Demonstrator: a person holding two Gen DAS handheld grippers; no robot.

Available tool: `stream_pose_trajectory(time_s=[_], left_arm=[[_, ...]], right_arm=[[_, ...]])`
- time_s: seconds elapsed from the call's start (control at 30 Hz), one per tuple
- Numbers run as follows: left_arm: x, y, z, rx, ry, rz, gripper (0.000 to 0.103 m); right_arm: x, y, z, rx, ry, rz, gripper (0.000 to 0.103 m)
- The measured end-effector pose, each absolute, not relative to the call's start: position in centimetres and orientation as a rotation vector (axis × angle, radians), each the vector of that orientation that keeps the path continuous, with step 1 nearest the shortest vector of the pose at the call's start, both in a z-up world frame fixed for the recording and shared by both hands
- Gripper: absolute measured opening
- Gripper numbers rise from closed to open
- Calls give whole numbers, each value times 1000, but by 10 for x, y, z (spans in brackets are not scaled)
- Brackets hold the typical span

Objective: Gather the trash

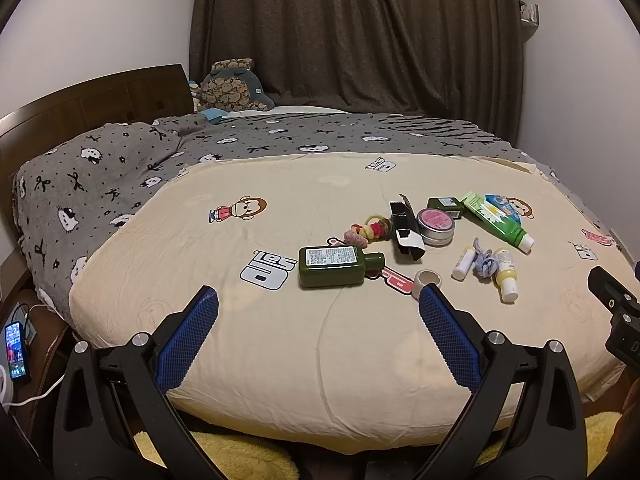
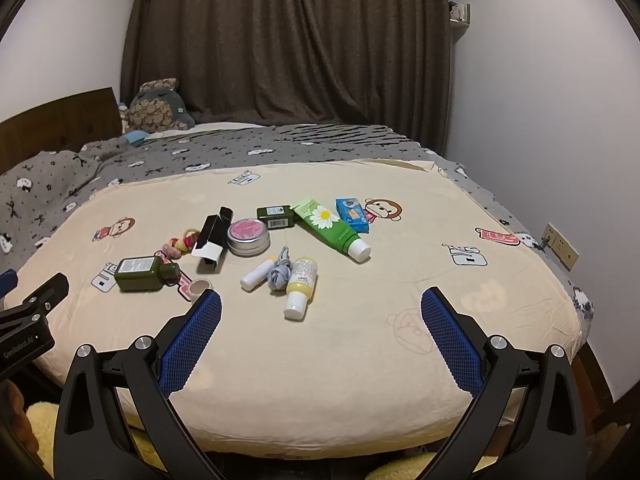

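Note:
Small items lie scattered on a cream quilt (image 1: 280, 340). A dark green bottle (image 1: 338, 265) lies nearest my left gripper (image 1: 318, 300), which is open and empty above the quilt's front. Beyond lie a black carton (image 1: 406, 230), a round tin with a pink lid (image 1: 435, 226), hair ties (image 1: 370, 230), a tape roll (image 1: 427, 280), a green tube (image 1: 498, 220) and yellow bottles (image 1: 506, 274). My right gripper (image 2: 320, 302) is open and empty, just short of a yellow bottle (image 2: 301, 286), a white tube (image 2: 256, 274) and the green tube (image 2: 332, 228).
A grey patterned blanket (image 1: 100, 184) and a plush toy (image 1: 232, 88) lie toward the wooden headboard (image 1: 80, 104). A dark curtain (image 1: 360, 40) hangs behind the bed. A lit phone (image 1: 16, 350) sits low at the left. A wall socket (image 2: 560, 246) is at the right.

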State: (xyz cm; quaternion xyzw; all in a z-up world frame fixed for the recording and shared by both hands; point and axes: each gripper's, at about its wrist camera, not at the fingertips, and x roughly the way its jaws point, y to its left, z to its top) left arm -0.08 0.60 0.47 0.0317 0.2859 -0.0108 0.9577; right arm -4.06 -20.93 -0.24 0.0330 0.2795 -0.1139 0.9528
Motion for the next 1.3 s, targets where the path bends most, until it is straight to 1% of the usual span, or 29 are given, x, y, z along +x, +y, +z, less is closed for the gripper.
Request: stream_pose_trajectory(time_s=[1.3], left_arm=[[-7,-1,0,64,579,-28,95]], right_arm=[[-51,-214,-5,83,550,-236,100]])
